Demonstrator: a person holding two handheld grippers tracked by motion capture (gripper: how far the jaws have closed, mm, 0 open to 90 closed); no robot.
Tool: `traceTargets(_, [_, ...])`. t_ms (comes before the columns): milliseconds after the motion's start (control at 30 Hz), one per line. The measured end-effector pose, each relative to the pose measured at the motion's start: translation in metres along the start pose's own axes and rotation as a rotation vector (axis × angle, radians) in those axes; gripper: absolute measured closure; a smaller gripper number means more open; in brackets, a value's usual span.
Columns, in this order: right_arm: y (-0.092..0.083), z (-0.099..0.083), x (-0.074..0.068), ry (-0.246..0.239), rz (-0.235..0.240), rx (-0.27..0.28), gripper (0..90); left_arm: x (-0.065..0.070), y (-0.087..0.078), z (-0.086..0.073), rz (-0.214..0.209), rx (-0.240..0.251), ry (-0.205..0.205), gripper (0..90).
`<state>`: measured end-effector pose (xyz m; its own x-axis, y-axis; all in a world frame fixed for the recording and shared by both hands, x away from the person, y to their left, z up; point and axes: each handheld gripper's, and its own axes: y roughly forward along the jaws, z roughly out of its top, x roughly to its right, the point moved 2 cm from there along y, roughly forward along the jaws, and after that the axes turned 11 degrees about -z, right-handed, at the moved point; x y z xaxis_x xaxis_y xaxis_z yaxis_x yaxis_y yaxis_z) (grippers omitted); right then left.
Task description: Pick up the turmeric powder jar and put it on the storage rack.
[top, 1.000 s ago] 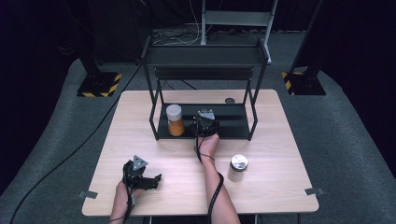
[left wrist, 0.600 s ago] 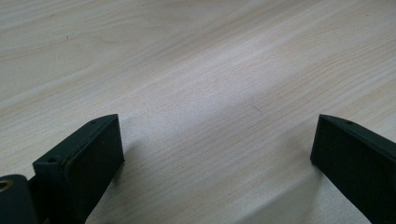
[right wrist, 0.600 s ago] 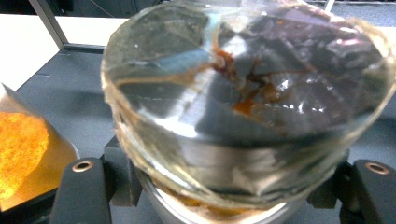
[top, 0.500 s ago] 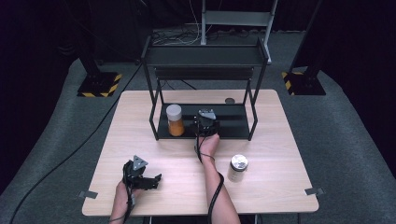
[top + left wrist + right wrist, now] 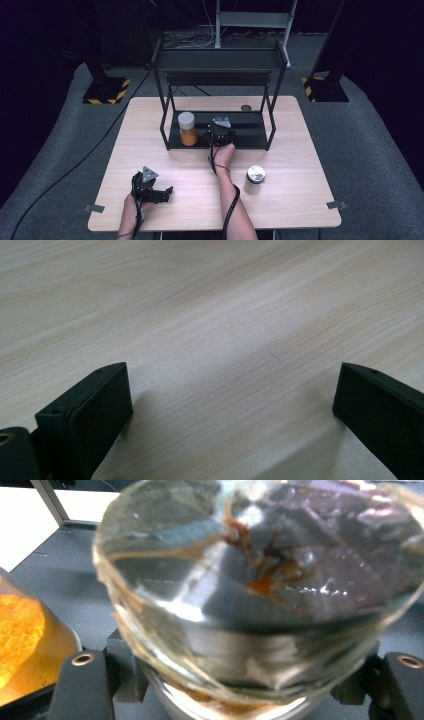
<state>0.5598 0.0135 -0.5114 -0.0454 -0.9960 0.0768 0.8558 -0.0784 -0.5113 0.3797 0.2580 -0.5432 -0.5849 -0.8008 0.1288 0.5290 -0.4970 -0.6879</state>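
**Clear glass jar sitting between the jaws of the right gripper on the lower shelf of a black rack**

A person is sitting at a pale wooden table, holding a two-jaw tool in each hand. The right gripper is reaching forward onto the lower shelf of a black metal two-tier rack. Directly ahead of it, between its two black jaws, a clear glass jar with reddish-brown smears inside is lying so close that it is blurring. The jaws have just been opening a little; whether the pads are touching the glass is hard to judge, but they look to be loosening rather than clamping.

Just to the left of this gripper, an orange-filled jar with a white lid is standing on the same shelf. Behind and to its right, on the tabletop, a glass jar with a silver metal lid is standing well apart.

The left gripper is resting low over bare wood, its jaws standing wide apart with nothing between them.

The clear jar is likely rigid, smooth and breakable, and probably light since it looks nearly empty. Glass is slippery against pads, so gripping across the straight middle of the body, squarely, seems safest.
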Motion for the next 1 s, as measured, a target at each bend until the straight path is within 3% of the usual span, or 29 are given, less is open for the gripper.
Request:
traceTargets(533, [-0.003, -0.002, 0.002, -0.02, 0.018, -0.039, 7.8, 0.0, 0.0, 0.0, 0.0, 0.001, -0.001, 2.1])
traceTargets(1000, [-0.024, -0.006, 0.003, -0.066, 0.037, -0.032, 2.1, 0.0, 0.0, 0.0, 0.0, 0.001, -0.001, 2.1])
